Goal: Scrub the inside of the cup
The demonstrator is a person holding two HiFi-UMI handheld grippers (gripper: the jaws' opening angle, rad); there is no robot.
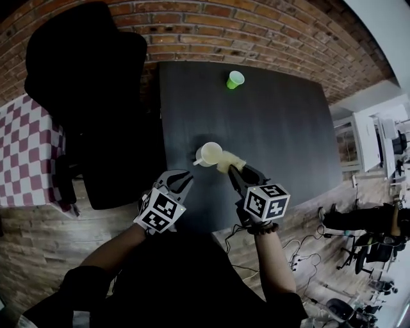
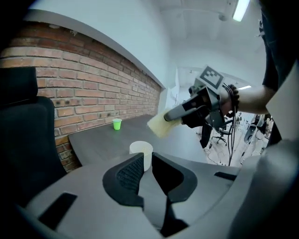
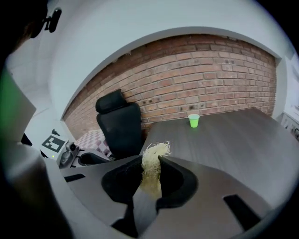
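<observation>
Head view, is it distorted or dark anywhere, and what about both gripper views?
Head view: fisheye bows the brick wall, and the chair is a detail-less black mass. Left gripper view: the ceiling light glares; the cup is sharp. Right gripper view: the wall curves, corners go black, a green smear blurs the left edge.

The cup (image 1: 209,154) is cream, the scrubber (image 1: 229,161) pale yellow, the table (image 1: 282,128) dark grey.

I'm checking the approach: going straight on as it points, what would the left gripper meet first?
Most likely the white cup, right ahead in line with its jaws, though depth is unclear.
</observation>
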